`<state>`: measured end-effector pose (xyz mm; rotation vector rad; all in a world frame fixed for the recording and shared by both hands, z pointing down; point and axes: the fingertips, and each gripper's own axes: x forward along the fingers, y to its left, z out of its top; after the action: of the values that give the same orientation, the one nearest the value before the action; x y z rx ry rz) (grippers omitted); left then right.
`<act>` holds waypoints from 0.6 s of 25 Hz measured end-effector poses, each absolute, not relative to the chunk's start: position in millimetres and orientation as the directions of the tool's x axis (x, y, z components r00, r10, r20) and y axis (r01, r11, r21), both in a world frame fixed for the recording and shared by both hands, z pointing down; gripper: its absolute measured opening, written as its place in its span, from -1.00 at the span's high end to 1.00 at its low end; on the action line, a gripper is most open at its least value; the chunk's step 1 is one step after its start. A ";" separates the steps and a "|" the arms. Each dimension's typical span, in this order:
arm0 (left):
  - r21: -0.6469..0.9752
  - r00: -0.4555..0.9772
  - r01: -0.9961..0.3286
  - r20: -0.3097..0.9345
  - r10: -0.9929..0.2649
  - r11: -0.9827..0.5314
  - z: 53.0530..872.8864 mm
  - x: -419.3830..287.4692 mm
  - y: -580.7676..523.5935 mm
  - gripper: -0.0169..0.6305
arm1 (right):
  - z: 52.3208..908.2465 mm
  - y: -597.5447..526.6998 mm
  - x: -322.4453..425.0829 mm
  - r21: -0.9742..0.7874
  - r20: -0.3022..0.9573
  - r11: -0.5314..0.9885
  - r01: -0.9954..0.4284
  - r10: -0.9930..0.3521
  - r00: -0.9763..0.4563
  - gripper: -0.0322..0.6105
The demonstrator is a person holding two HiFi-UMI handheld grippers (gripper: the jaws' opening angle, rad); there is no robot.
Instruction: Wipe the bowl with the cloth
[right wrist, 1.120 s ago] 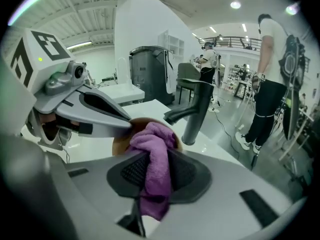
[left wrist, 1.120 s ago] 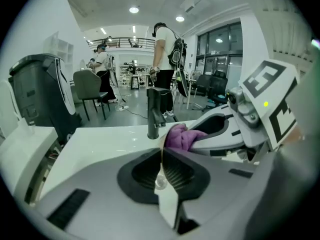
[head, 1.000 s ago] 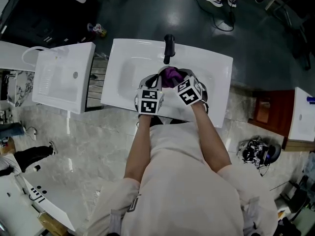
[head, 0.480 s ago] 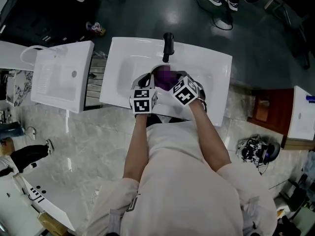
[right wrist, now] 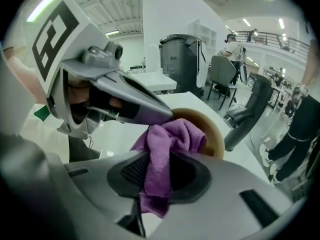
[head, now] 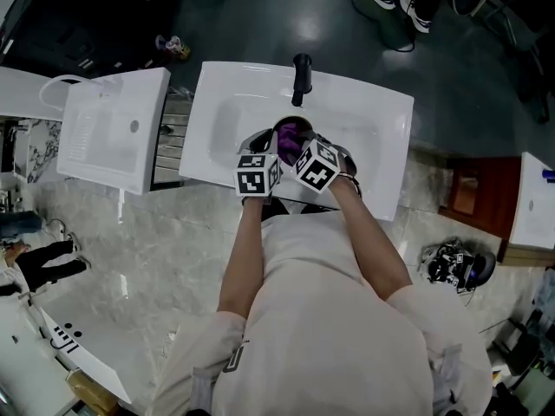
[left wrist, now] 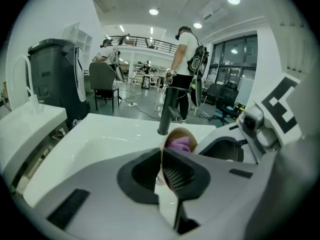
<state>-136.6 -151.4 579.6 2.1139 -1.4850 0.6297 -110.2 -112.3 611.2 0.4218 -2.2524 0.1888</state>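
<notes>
A tan bowl (right wrist: 212,129) is held over the white sink (head: 234,111), tipped on its side, its rim (left wrist: 162,156) clamped edge-on in my left gripper (left wrist: 161,170). My right gripper (right wrist: 160,176) is shut on a purple cloth (right wrist: 167,144), whose bunched end presses into the bowl's inside. In the head view the cloth (head: 293,133) shows between the two marker cubes, with the left gripper (head: 264,146) and right gripper (head: 305,147) close together in front of the tap.
A black tap (head: 301,74) stands at the back of the sink, just beyond the bowl. A second white basin (head: 108,128) lies to the left. People stand on the floor further back (left wrist: 186,69).
Both grippers have drawn closer together and shifted slightly toward the tap. The right gripper's cube has moved left against the bowl. The bowl and cloth remain held.
</notes>
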 end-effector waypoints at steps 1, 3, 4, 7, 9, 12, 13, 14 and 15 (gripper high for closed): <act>0.130 0.317 -0.944 0.618 -0.720 -0.303 582.4 -134.4 -149.4 0.89 | 610.1 -112.2 -111.4 0.005 0.753 0.935 -0.356 -0.238 -0.614 0.62; 0.132 0.332 -0.937 0.625 -0.706 -0.323 586.8 -129.7 -146.3 0.89 | 608.9 -114.8 -110.7 0.012 0.747 0.931 -0.366 -0.251 -0.615 0.62; 0.125 0.337 -0.933 0.630 -0.700 -0.336 588.3 -127.1 -145.4 0.89 | 608.8 -117.2 -108.9 0.014 0.744 0.925 -0.379 -0.263 -0.615 0.62; 0.096 0.345 -0.922 0.644 -0.683 -0.376 589.9 -120.2 -142.6 0.89 | 607.3 -126.5 -101.4 0.009 0.723 0.898 -0.439 -0.309 -0.617 0.62; 0.079 0.349 -0.915 0.647 -0.678 -0.396 589.1 -116.1 -141.3 0.89 | 605.1 -132.6 -96.3 0.005 0.708 0.877 -0.481 -0.343 -0.617 0.62; 0.027 0.334 -0.907 0.653 -0.680 -0.419 586.2 -112.7 -142.3 0.90 | 598.7 -140.6 -89.6 0.013 0.685 0.851 -0.524 -0.390 -0.616 0.62; 0.003 0.323 -0.905 0.656 -0.683 -0.425 585.2 -113.1 -142.9 0.90 | 595.7 -142.8 -87.7 0.017 0.677 0.844 -0.535 -0.404 -0.616 0.62; -0.017 0.312 -0.904 0.656 -0.687 -0.428 584.6 -114.0 -143.9 0.91 | 592.5 -145.2 -85.8 0.021 0.669 0.838 -0.545 -0.417 -0.615 0.62; -0.028 0.305 -0.904 0.657 -0.690 -0.427 584.8 -115.4 -145.1 0.91 | 589.7 -147.8 -83.8 0.026 0.662 0.832 -0.554 -0.430 -0.614 0.62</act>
<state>-115.4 -145.1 584.8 2.2317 -1.4312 0.8587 -83.8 -147.8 589.7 0.7158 -2.3233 0.2368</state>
